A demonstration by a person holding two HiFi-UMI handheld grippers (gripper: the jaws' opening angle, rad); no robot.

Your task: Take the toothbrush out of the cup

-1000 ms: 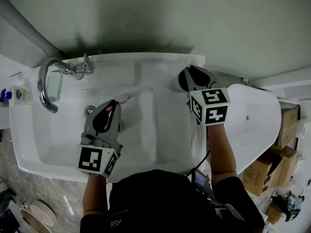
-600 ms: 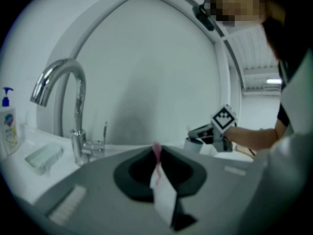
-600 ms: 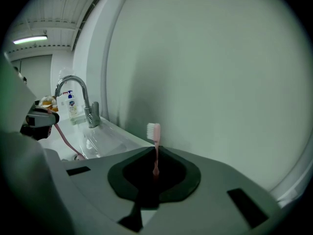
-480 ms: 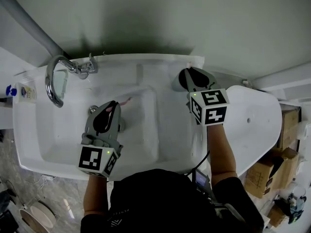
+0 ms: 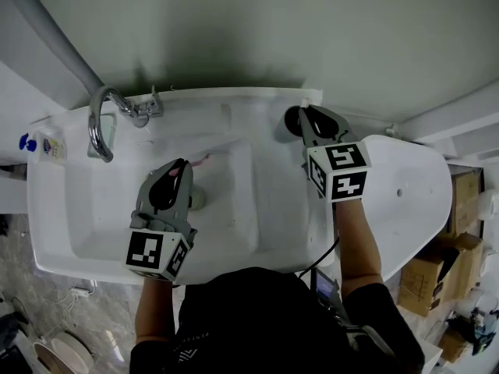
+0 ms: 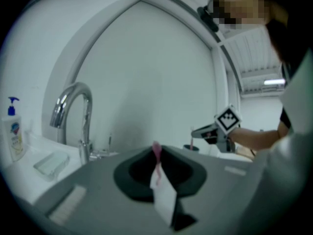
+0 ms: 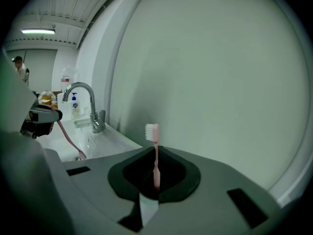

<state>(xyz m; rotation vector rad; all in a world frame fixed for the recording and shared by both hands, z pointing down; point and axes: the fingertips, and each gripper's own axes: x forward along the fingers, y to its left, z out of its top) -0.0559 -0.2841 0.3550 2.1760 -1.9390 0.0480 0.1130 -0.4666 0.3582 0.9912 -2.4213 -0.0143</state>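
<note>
- Over at the left, the left gripper point(image 5: 178, 170) hangs over the sink point(image 5: 70, 248), fingers narrow and clamped on a first toothbrush point(image 7: 69, 139). It is pink and slim, slanting down toward the basin, well clear of the cup.
- At the far right of the sink, the right gripper point(image 5: 306, 119) has its fingers pinched on a second toothbrush point(image 7: 156, 155), right beside the dark cup point(image 5: 290, 123).
- That brush stands upright, a thin pink handle with white bristles on top; its foot looks to be still in the cup.
- My read: we're mid-extraction. Next comes a straight lift, keeping it vertical so the handle clears the rim.
</note>
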